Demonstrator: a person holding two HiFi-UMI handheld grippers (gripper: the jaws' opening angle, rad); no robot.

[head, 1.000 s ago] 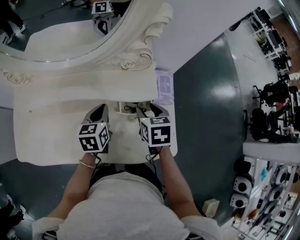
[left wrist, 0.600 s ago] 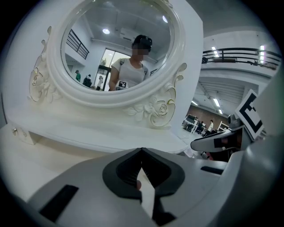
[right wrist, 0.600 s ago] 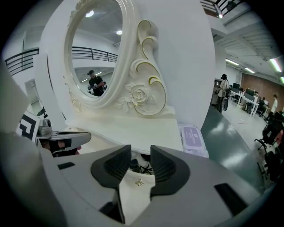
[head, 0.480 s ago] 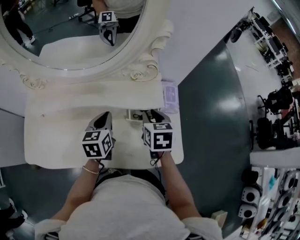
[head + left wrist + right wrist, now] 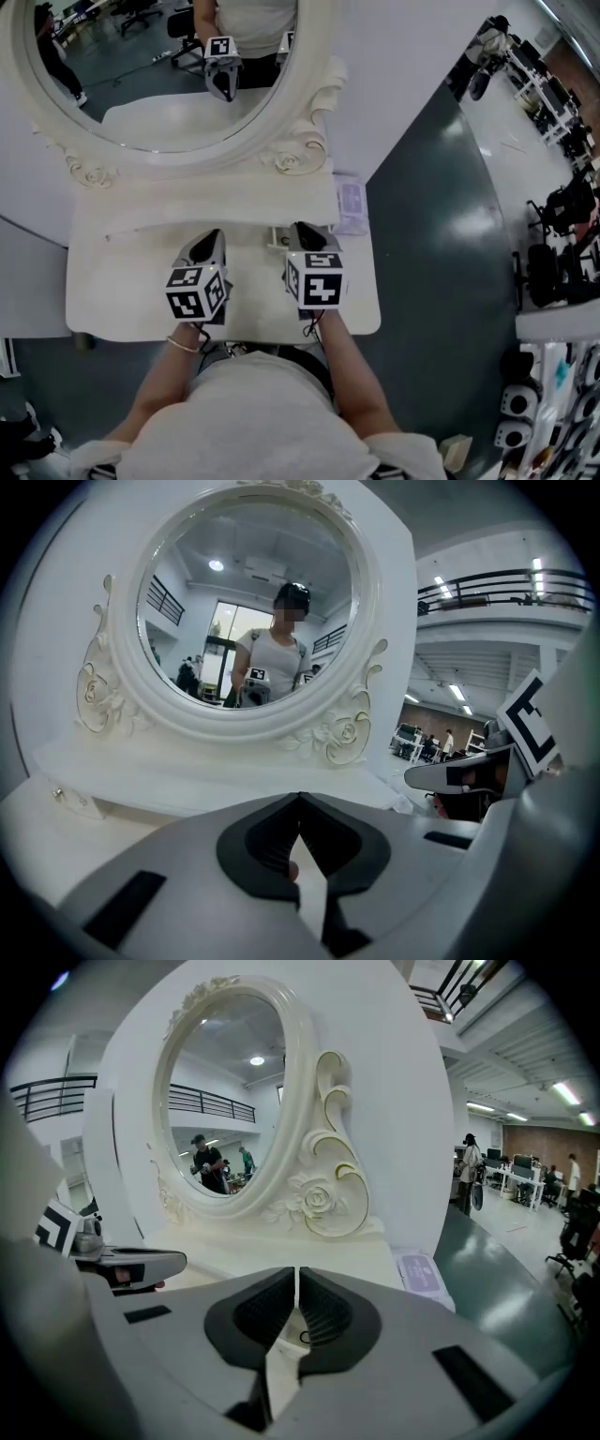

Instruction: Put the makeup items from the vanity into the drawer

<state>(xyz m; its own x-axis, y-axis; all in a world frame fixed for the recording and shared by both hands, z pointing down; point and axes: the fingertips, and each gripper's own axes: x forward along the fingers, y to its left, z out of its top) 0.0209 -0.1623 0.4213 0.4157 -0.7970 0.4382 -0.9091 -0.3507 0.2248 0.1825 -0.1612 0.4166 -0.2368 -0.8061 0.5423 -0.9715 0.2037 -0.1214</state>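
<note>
On my left the oval mirror stands at the back of the white counter, and its glass shows a person holding a claw. The left claw hangs over the middle of the counter, pointing toward the mirror's base. In the left gripper view its jaws are clenched tip to tip. A small pinkish spot shows low in the gap behind the pads; I can't tell what it is.

Between the two claws, against the raised back step, sits a small open tray with dark bits in it. I can't tell whether it is the drawer. The right claw is just beside it and above the counter. Its jaws have just been closing and now stand clenched to a thin slit, with nothing between the pads.

Farther right, a lavender packet lies flat at the counter's right edge, apart from both claws. Past it is the dark green floor.
</note>
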